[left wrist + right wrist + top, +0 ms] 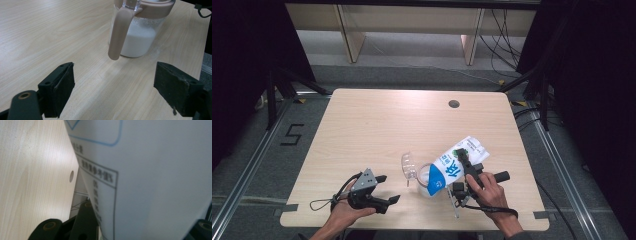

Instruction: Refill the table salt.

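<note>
A white and blue milk carton [452, 167] is tipped down to the left over a clear pitcher [421, 176], its lower end at the pitcher's mouth. My right gripper [466, 161] is shut on the carton, whose printed white side [155, 170] looms close between the jaws of my right gripper [140, 230]. In the left gripper view the pitcher [136, 35] has a pinkish-brown handle and rim and holds white milk in its lower part. My left gripper [113, 92] is open just short of the handle, empty. In the high view the left gripper [388, 188] sits left of the pitcher.
The light wooden table [377, 125] has a round cable hole [454, 104] at the back right. The pitcher's clear lid [408, 165] stands flipped up to its left. Metal floor rails and dark stands flank the table.
</note>
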### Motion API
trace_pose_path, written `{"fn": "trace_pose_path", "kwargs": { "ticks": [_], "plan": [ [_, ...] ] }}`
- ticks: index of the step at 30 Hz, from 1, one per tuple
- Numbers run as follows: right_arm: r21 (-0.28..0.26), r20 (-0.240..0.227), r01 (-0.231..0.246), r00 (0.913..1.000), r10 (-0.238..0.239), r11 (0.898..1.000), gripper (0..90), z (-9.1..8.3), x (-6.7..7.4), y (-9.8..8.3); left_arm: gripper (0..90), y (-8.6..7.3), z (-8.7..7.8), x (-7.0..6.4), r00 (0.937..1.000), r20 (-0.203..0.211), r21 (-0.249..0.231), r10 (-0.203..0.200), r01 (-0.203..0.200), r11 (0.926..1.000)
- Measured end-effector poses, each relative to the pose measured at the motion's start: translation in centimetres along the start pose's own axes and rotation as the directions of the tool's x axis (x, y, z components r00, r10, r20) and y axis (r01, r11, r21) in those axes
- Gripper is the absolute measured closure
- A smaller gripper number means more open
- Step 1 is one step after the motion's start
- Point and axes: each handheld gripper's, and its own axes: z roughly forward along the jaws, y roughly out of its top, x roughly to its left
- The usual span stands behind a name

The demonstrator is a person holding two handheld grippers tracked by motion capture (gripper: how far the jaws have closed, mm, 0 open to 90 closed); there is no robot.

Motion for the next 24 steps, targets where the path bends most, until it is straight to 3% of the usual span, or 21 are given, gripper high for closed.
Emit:
{"fn": "trace_pose_path", "kwargs": {
  "ticks": [2, 5, 6, 7, 8, 9, 10, 11, 14, 15, 16, 18, 19, 21, 22, 24],
  "plan": [
    [-0.026, 0.01, -0.025, 0.9996, 0.026, 0.999, 73.9, 0.2, 0.2, 0.0, 16.2, 0.0, 0.0, 0.0, 1.0, 0.0, 0.0, 0.0, 0.0, 1.0],
    [0.003, -0.029, -0.051, 0.9983, 0.051, 0.999, 74.5, 0.0, 0.2, 0.0, 16.2, 0.0, 0.0, -0.1, 1.0, -0.001, 0.0, -0.009, 0.009, 1.0],
    [-0.005, -0.033, -0.089, 0.9955, 0.089, 0.996, 75.0, 0.1, 0.4, -0.1, 16.2, -0.1, 0.0, -0.1, 0.9997, 0.0, 0.0, -0.025, 0.025, 0.9997],
    [0.017, -0.056, -0.103, 0.9931, 0.103, 0.995, 75.5, -0.1, 0.3, 0.0, 16.2, 0.0, 0.0, 0.0, 1.0, -0.001, 0.001, -0.007, 0.007, 1.0],
    [-0.018, -0.036, -0.116, 0.9927, 0.115, 0.993, 76.0, 0.2, 0.4, -0.1, 16.2, 0.0, 0.0, 0.0, 1.0, 0.0, 0.0, 0.0, 0.0, 1.0],
    [-0.016, -0.05, -0.099, 0.9939, 0.098, 0.995, 76.5, 0.2, 0.2, -0.1, 16.2, 0.0, 0.0, 0.0, 1.0, 0.0, 0.001, 0.0, 0.0, 1.0],
    [-0.018, -0.048, -0.131, 0.9903, 0.13, 0.991, 76.7, 0.2, 0.3, -0.2, 16.2, -0.1, 0.0, -0.2, 0.9996, 0.0, -0.001, -0.03, 0.03, 0.9996],
    [0.017, -0.082, -0.138, 0.9869, 0.139, 0.99, 77.0, 0.0, 0.1, -0.2, 16.2, -0.1, 0.0, -0.2, 0.9996, 0.0, 0.0, -0.029, 0.029, 0.9996],
    [-0.002, -0.085, -0.139, 0.9867, 0.139, 0.99, 77.7, 0.2, -0.1, -0.4, 16.2, -0.1, 0.0, -0.1, 0.9997, 0.0, 0.0, -0.026, 0.026, 0.9997],
    [0.001, -0.091, -0.131, 0.9873, 0.131, 0.991, 77.8, 0.1, -0.3, -0.4, 16.2, 0.0, 0.0, 0.0, 1.0, 0.0, 0.0, 0.0, 0.0, 1.0],
    [-0.01, -0.088, -0.185, 0.9791, 0.183, 0.983, 77.9, 0.2, 0.0, -0.4, 16.2, 0.0, 0.0, 0.0, 1.0, 0.0, 0.0, -0.001, 0.001, 1.0],
    [-0.012, -0.098, -0.21, 0.9733, 0.208, 0.978, 78.0, 0.3, 0.0, -0.5, 16.2, 0.0, 0.0, 0.0, 1.0, 0.0, 0.0, -0.001, 0.001, 1.0],
    [-0.037, -0.084, -0.217, 0.9734, 0.213, 0.976, 78.1, 0.4, 0.0, -0.5, 16.2, 0.0, 0.0, 0.0, 1.0, 0.0, 0.0, -0.001, 0.001, 1.0],
    [-0.024, -0.114, -0.198, 0.9744, 0.194, 0.98, 78.1, 0.4, -0.2, -0.5, 16.2, 0.0, 0.0, 0.0, 1.0, 0.0, 0.0, 0.0, 0.0, 1.0],
    [-0.006, -0.13, -0.232, 0.9648, 0.229, 0.973, 78.1, 0.3, -0.1, -0.4, 16.2, -0.1, 0.0, -0.2, 0.9996, 0.0, 0.0, -0.03, 0.03, 0.9996],
    [-0.024, -0.125, -0.188, 0.9749, 0.184, 0.982, 78.1, 0.3, -0.6, -0.4, 16.2, 0.0, 0.0, 0.0, 1.0, 0.001, 0.0, 0.001, -0.001, 1.0]
  ]
}}
